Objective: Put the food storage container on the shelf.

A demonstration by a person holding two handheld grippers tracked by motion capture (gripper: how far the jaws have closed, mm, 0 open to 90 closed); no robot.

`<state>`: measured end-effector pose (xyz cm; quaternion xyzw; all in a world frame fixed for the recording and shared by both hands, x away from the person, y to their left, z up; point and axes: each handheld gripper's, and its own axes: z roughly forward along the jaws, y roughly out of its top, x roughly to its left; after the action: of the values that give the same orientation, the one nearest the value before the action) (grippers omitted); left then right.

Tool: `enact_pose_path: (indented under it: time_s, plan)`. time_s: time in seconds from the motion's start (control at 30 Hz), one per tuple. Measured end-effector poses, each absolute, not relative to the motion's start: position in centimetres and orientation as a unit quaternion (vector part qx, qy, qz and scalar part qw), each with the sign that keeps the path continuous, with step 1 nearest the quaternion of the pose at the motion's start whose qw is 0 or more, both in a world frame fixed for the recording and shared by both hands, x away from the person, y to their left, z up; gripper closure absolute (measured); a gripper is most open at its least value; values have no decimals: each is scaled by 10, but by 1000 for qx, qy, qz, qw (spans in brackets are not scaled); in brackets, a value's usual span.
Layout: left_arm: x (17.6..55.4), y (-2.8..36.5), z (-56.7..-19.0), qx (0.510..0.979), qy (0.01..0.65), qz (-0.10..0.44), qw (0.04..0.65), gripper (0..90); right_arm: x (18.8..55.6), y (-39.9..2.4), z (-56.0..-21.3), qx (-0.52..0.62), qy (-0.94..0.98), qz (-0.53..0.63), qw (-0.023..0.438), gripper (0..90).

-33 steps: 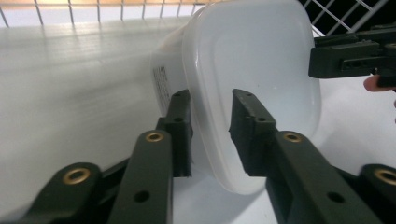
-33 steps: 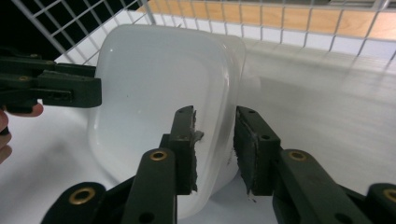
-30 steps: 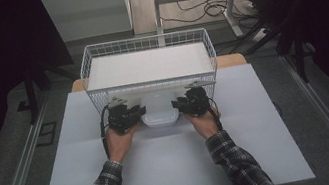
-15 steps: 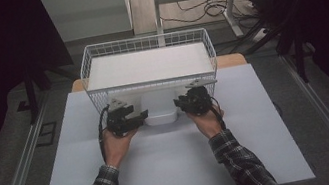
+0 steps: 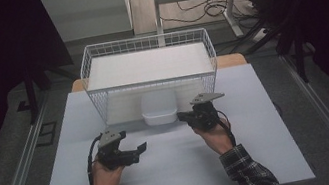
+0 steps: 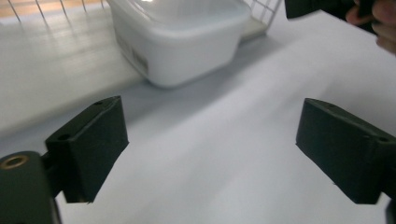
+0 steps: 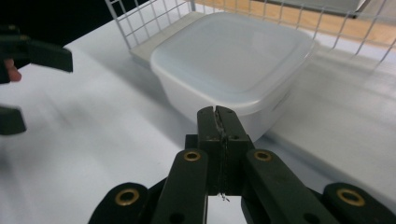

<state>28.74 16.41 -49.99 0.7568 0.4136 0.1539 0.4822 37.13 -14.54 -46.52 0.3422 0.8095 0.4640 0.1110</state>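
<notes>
Left gripper (image 5: 134, 152) jaws spread wide over bare table (image 5: 176, 171); right gripper (image 7: 218, 116) jaws pressed together, empty, just short of the lidded tub (image 7: 233, 65). High view adds the wire basket (image 5: 144, 42).

Table (image 5: 176, 171) showing pale grey-white, plain. Wire basket (image 5: 144, 42) showing white, an open grid pattern, its flat shelf white too. Tub (image 5: 159, 109) showing milky, translucent white, lid the same, no markings. Left gripper (image 5: 137, 150) and right gripper (image 5: 182, 116) both showing matt black, with brass-coloured rivets at the joints and a grey plate (image 5: 206, 97) on top. Sleeves (image 5: 247, 175) showing dark plaid, thin light lines crossing. Floor (image 5: 5, 149) showing dark grey.
</notes>
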Motion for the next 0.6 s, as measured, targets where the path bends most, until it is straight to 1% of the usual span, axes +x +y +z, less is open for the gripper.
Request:
enact_pose_path:
  time_s: [0.2, 0.4, 0.6]
  plan:
    - [254, 170, -510, 769, 399, 177, 468, 44, 364, -134, -471, 330, 818, 460, 98, 889]
    - [234, 175, -514, 766, 398, 186, 470, 36, 363, -118, -479, 314, 831, 448, 97, 888]
    - [221, 177, -519, 772, 396, 197, 456, 29, 374, -97, -491, 311, 839, 434, 103, 888]
